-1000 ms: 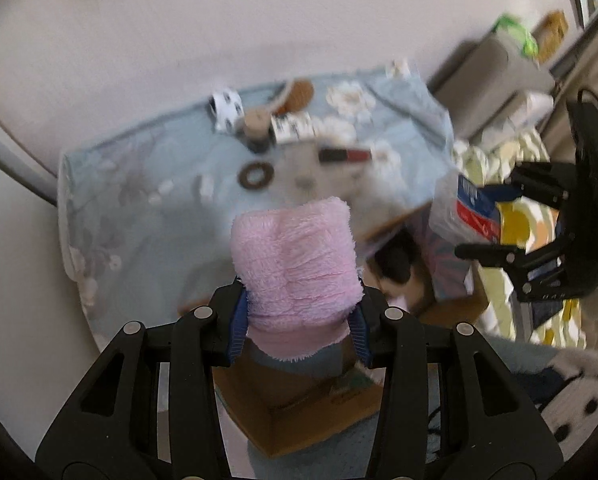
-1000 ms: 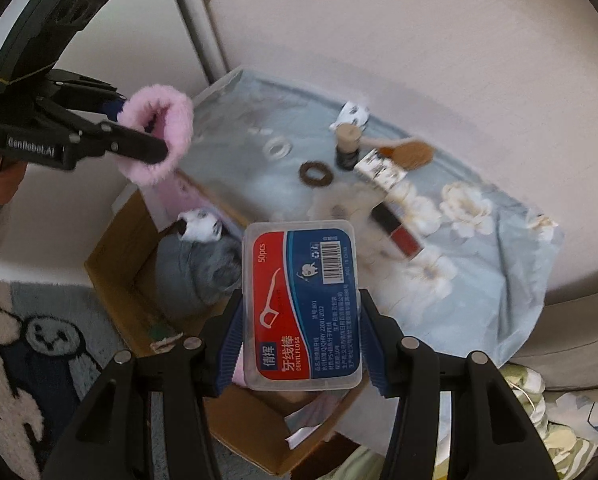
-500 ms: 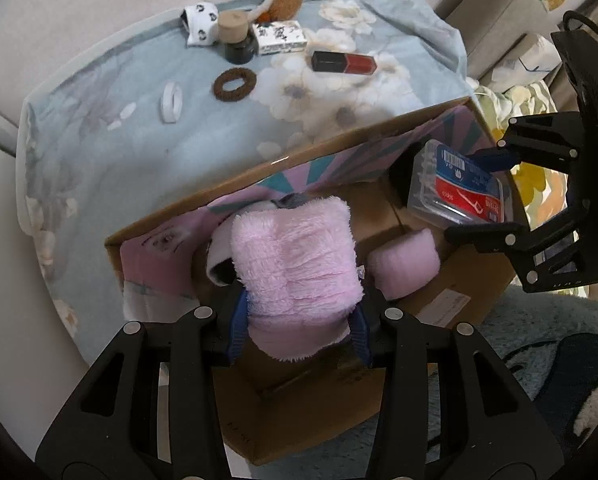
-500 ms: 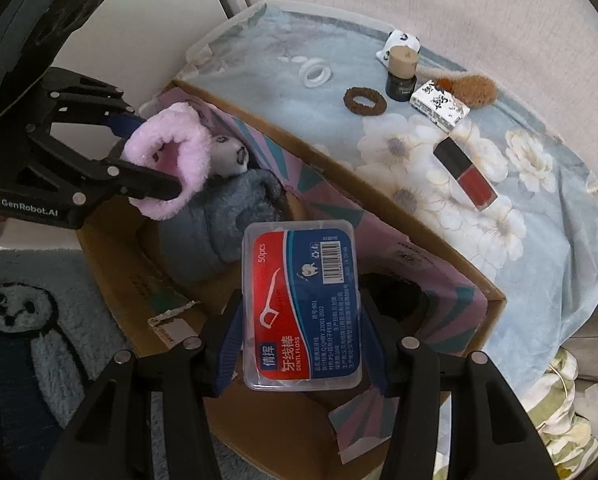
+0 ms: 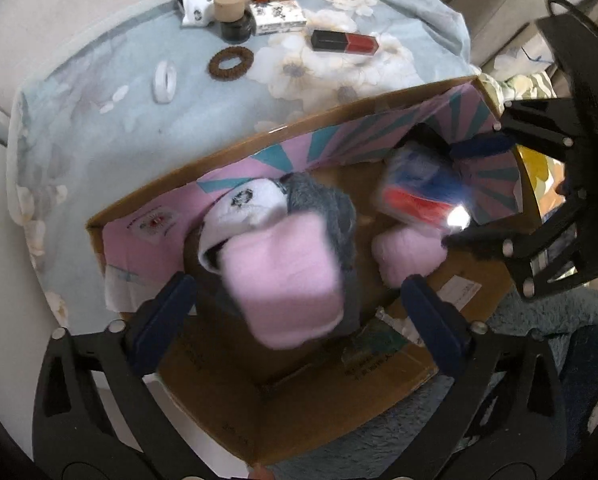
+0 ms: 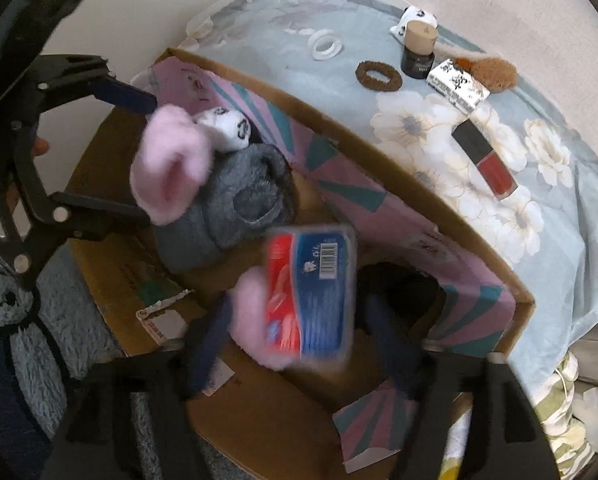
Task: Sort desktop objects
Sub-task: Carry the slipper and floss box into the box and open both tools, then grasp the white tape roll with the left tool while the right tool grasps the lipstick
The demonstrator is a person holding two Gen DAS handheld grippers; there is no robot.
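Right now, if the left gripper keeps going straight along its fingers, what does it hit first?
Likely the pink fluffy sock, blurred between the open left gripper and already free of its pads; the jaws have just been opening. Under it lies the grey sock, then the cardboard box floor. Depth is uncertain.

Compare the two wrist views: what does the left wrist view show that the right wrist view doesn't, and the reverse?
Only the left wrist view: the wide-open left gripper seen from behind, its jaws just opened off the blurred pink fluffy sock.

Only the right wrist view: a pale panda-patterned rug.

Both: the open cardboard box, the blurred red-and-blue floss-pick case clear of the right gripper, and the grey fuzzy sock.
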